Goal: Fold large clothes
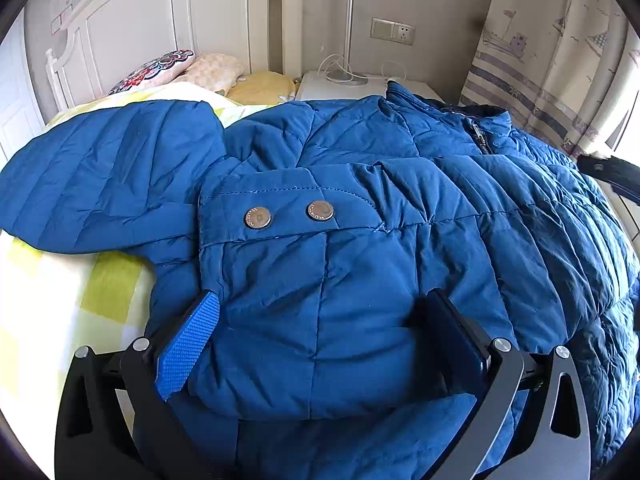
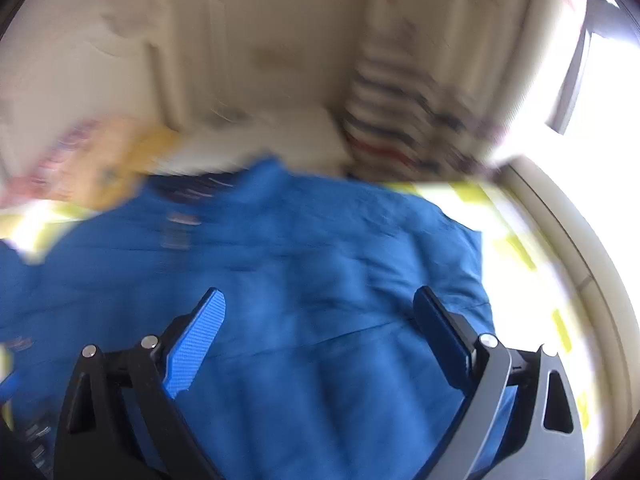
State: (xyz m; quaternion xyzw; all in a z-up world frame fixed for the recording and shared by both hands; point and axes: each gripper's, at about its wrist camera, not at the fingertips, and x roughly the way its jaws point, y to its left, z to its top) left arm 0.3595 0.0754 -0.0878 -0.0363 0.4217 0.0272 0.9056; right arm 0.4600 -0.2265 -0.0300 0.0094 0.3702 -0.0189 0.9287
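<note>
A blue quilted jacket (image 1: 420,208) lies spread on a bed, its collar and zipper (image 1: 478,134) at the far right. One sleeve is folded in across the body, and its cuff with two metal snaps (image 1: 258,218) lies towards me. My left gripper (image 1: 320,296) stands wide open astride that sleeve end (image 1: 304,340), which fills the gap and touches both fingers. The right wrist view is blurred by motion. There my right gripper (image 2: 318,294) hovers wide open above the jacket (image 2: 320,240), with nothing between its fingers.
A yellow and white checked bedcover (image 1: 60,300) shows left of the jacket. Pillows (image 1: 208,70) lie against the white headboard (image 1: 160,20). A white nightstand with a lamp base (image 1: 346,76) stands behind, and a patterned curtain (image 1: 540,60) hangs at the right.
</note>
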